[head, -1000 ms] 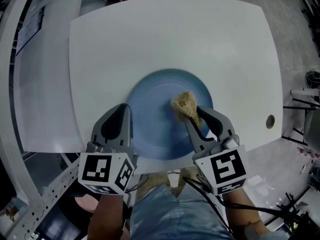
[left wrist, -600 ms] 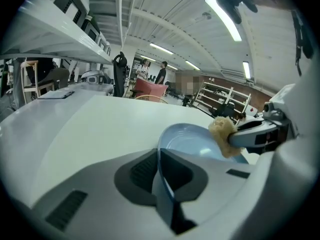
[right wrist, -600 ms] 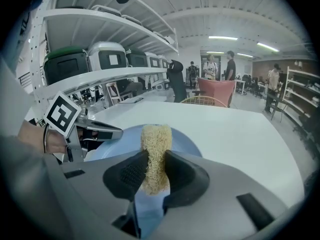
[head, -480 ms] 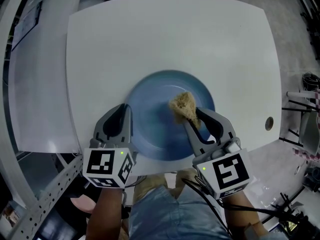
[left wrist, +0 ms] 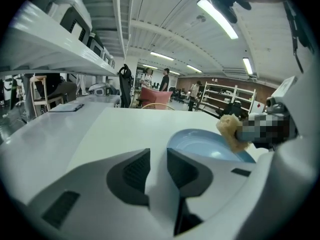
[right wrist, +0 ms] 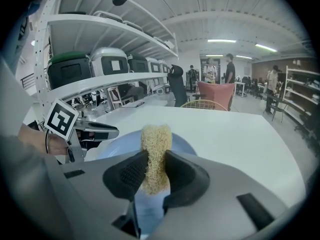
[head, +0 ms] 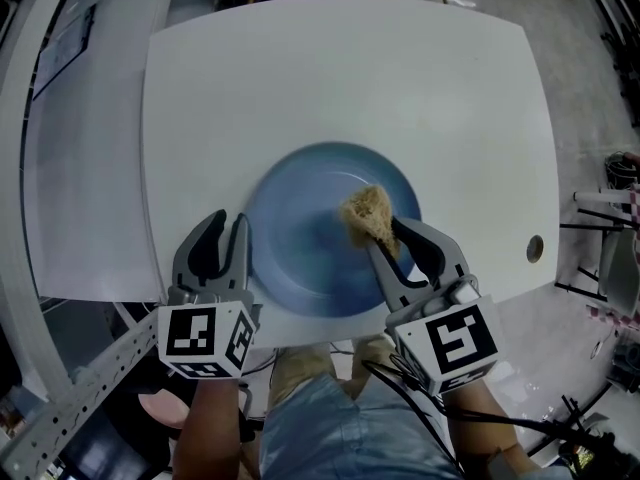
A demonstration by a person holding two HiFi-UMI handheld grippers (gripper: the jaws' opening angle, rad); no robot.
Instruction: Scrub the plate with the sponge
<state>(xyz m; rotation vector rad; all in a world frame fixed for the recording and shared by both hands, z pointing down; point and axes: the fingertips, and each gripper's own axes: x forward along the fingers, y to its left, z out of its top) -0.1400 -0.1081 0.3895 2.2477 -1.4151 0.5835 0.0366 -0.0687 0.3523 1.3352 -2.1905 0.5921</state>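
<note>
The round blue plate (head: 300,258) lies on the white surface (head: 450,98), with the tan fibrous sponge (head: 368,213) on its right half, pinched in the fingers of the right gripper (head: 387,236), about where it was before. The left gripper (head: 228,224) has slid off the plate's left rim to just beside it, fingers slightly apart on nothing, so the plate seems no longer steadied; both grippers point forward, low
</note>
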